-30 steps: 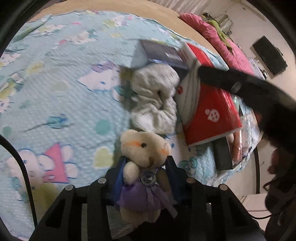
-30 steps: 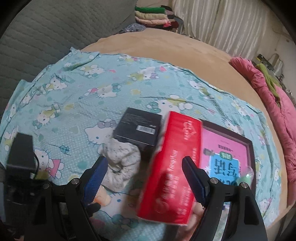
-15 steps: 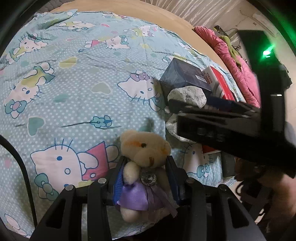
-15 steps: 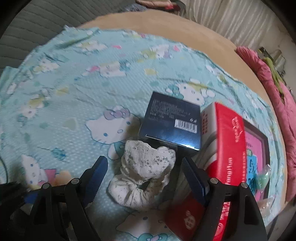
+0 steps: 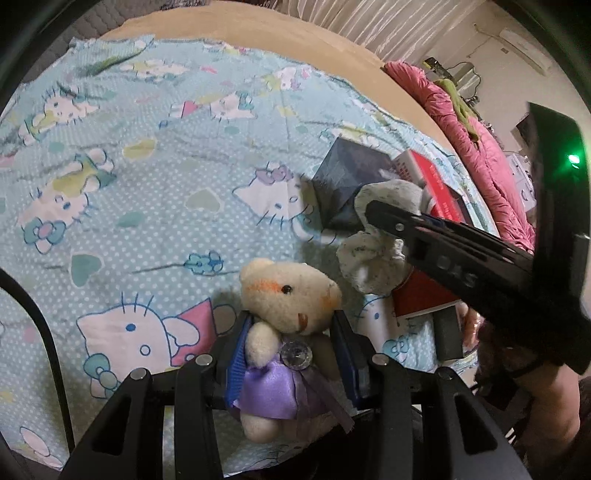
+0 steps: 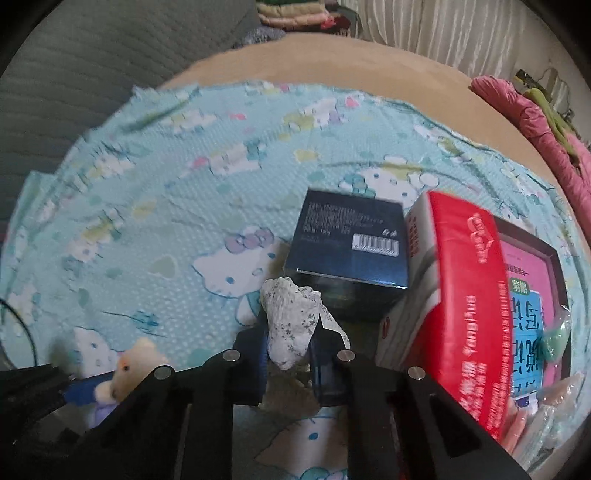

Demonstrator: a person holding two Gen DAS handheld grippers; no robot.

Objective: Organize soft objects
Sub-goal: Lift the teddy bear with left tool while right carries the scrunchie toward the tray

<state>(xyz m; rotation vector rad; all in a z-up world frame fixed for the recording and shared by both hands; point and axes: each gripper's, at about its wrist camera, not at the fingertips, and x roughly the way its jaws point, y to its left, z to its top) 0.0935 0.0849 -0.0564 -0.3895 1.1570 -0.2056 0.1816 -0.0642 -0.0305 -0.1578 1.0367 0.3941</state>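
A small cream teddy bear (image 5: 286, 325) in a purple satin dress is clamped between the blue pads of my left gripper (image 5: 291, 354), just above the cartoon-cat bedspread (image 5: 147, 192). The same bear (image 6: 123, 373) shows at the lower left of the right wrist view. A white speckled fabric scrunchie (image 6: 290, 325) is pinched between the pads of my right gripper (image 6: 291, 354), whose jaws have closed on it. In the left wrist view the scrunchie (image 5: 373, 258) bulges on both sides of the right gripper's black fingers (image 5: 424, 232).
A dark blue box (image 6: 351, 247) lies just behind the scrunchie. A red and white carton (image 6: 461, 306) leans on a pink-covered book (image 6: 528, 306) to the right. Pink bedding (image 5: 472, 147) is piled at the far right. Folded clothes (image 6: 291, 14) sit beyond the tan mattress.
My right gripper has come down over the scrunchie and shut on it; a second ago its jaws stood wide. My left gripper has drifted with the bear still clamped.
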